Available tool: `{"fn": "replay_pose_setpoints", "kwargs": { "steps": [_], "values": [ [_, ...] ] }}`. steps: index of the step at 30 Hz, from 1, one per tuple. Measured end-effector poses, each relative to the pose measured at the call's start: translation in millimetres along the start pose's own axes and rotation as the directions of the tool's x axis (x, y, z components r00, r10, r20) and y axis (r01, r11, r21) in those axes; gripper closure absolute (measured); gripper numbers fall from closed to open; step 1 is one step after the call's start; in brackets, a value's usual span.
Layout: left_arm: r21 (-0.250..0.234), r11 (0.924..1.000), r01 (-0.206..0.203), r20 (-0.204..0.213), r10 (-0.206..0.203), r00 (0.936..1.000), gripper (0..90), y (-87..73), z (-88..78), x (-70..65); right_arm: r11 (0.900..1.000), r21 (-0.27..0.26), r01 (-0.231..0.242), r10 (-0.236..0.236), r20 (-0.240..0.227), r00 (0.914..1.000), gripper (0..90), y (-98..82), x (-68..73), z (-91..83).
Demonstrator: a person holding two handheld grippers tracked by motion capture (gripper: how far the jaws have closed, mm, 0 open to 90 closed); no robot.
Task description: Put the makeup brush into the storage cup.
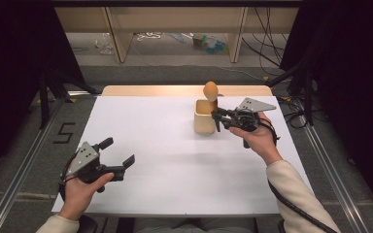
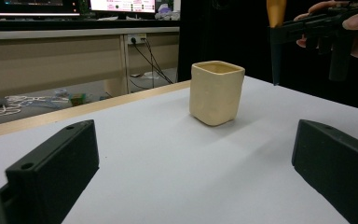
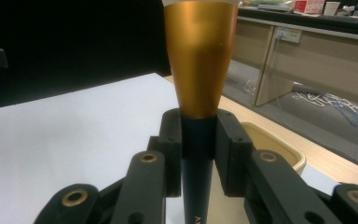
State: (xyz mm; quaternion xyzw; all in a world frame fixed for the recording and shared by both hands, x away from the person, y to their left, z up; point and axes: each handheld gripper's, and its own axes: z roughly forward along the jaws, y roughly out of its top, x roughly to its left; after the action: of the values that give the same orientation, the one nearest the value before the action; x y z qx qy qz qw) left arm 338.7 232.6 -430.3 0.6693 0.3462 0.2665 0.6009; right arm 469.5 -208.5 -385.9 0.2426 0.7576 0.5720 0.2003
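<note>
Right claw (image 1: 217,118) clamped on brush handle (image 3: 197,154), brush upright; cup (image 1: 204,118) mouth directly below. Left claw (image 1: 117,152) wide, empty, far.

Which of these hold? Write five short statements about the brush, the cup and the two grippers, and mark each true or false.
1. The right gripper is shut on the dark handle of the makeup brush. True.
2. The brush lies flat on the table. False: it is held upright in the air, gold part and bristle head upward.
3. The left gripper grips the beige cup. False: its jaws stand open with nothing between them, well apart from the cup.
4. The cup stands upright on the white tabletop. True.
5. The brush is held at the table's near left corner. False: it is at the far right, right by the cup.
</note>
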Motion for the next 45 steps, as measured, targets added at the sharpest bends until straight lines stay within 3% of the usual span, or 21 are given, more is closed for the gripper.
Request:
{"fn": "replay_pose_setpoints", "kwargs": {
  "steps": [13,35,45],
  "values": [
    [0.000,1.0000,0.000,0.001,0.000,1.0000,0.0,0.0,0.0,0.0,1.000,-0.012,-0.007,0.007,0.003,1.0000,75.0,2.3,-0.8,3.7],
    [-0.003,1.0000,0.000,0.001,0.000,1.0000,0.1,0.1,-0.3,0.1,0.999,-0.042,-0.015,0.016,0.045,0.9988,75.0,6.7,-4.6,7.6],
    [0.000,1.0000,0.001,0.002,-0.001,1.0000,0.1,-0.1,0.1,0.1,0.999,-0.045,-0.017,0.019,0.032,0.9993,74.9,11.3,-5.4,9.7]
  ]
}}
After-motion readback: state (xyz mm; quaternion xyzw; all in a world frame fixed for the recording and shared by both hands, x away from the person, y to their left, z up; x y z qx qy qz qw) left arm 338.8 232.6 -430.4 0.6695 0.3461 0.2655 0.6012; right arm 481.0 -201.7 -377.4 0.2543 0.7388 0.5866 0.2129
